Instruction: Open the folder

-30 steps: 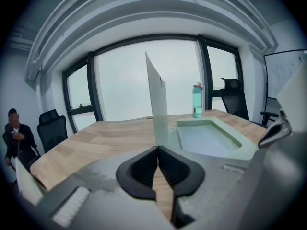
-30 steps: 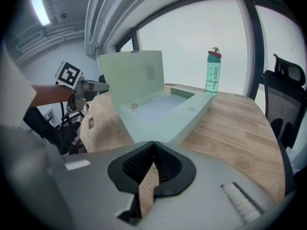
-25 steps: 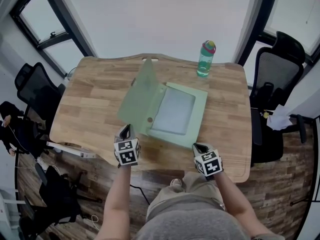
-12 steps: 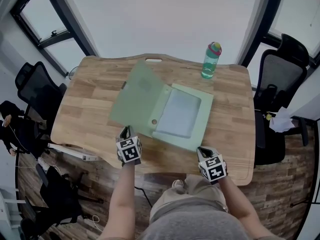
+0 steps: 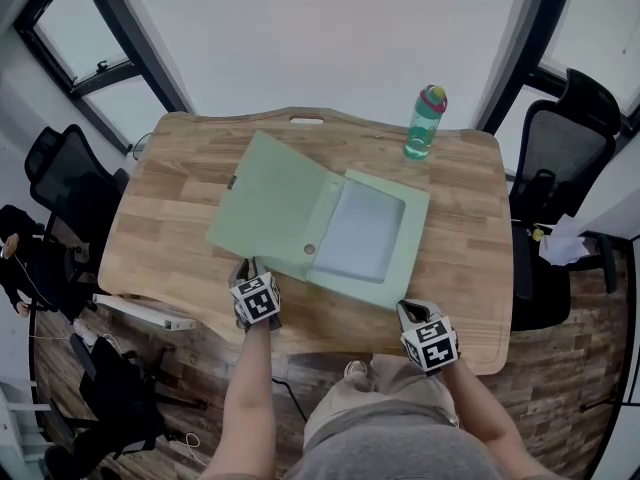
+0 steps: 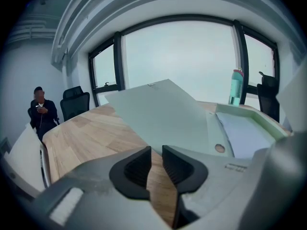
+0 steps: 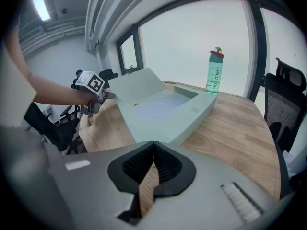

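The light green folder (image 5: 385, 288) lies open in the middle of the wooden table (image 5: 170, 218), with white paper (image 5: 362, 230) in its tray. Its cover (image 5: 265, 203) is swung out to the left and slants low over the wood; it fills the middle of the left gripper view (image 6: 163, 114). My left gripper (image 5: 244, 268) sits just short of the cover's near corner. Its jaws are opening, and only bare wood shows in the narrow gap (image 6: 156, 153). My right gripper (image 5: 405, 311) hangs at the table's near edge, in front of the folder (image 7: 163, 114), shut on nothing (image 7: 153, 147).
A teal water bottle (image 5: 424, 121) stands at the table's far right (image 7: 214, 72). Black office chairs flank the table on the right (image 5: 560, 138) and the left (image 5: 65, 178). A person (image 6: 41, 111) sits beyond the left end. The table's near edge is just under both grippers.
The cover has swung from nearly upright down and out to the left. My left gripper has come down and toward the near edge with it. The right gripper has stayed put.
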`<action>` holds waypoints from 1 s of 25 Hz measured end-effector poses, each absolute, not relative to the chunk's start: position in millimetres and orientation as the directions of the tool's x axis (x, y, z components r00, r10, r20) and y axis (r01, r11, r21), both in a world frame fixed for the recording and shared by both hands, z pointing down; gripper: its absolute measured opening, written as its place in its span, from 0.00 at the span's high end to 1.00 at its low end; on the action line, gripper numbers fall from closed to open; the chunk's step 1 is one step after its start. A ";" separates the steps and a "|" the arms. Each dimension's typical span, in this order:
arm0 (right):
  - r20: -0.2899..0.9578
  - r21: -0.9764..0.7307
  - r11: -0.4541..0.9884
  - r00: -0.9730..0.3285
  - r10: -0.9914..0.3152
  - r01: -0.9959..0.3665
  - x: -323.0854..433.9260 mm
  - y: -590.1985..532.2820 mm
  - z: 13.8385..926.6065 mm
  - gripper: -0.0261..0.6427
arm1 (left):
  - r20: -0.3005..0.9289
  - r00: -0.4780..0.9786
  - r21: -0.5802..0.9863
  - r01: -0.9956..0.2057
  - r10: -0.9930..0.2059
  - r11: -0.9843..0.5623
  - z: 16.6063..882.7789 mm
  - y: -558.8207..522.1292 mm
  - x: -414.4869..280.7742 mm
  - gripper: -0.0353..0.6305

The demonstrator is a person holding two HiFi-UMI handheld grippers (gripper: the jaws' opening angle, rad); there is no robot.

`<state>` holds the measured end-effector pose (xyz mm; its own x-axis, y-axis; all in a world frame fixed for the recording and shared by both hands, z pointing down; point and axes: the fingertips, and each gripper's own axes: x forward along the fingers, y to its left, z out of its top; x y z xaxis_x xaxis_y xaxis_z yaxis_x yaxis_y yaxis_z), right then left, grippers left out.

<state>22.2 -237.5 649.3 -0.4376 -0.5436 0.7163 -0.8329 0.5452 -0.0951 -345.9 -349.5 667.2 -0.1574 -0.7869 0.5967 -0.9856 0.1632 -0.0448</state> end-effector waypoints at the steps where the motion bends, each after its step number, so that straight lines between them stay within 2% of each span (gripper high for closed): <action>1: 0.717 -0.096 0.543 -0.436 -0.544 -0.834 22.4 -237.4 649.2 0.95 | 0.606 -0.162 -0.055 -0.985 -0.779 0.162 672.2 -350.2 -347.2 0.84; 10: 0.729 -0.092 0.539 -0.426 -0.537 -0.837 21.4 -237.6 649.6 0.95 | 0.679 -0.175 -0.112 -0.985 -0.713 0.135 715.0 -355.8 -350.4 0.85; 15: 0.729 -0.089 0.533 -0.420 -0.541 -0.842 22.3 -238.4 649.5 0.95 | 0.679 -0.171 -0.145 -0.985 -0.714 0.098 717.2 -358.9 -345.0 0.91; 25: 0.725 -0.079 0.507 -0.399 -0.561 -0.858 22.5 -238.6 650.1 0.95 | 0.679 -0.154 -0.106 -0.988 -0.718 0.111 715.5 -358.2 -345.9 0.91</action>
<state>22.5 -238.6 650.1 -0.3988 -0.5611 0.7253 -0.8581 0.5073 -0.0793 -345.9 -358.2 715.5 -0.1539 -0.7179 0.6789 -0.9881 0.1114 -0.1062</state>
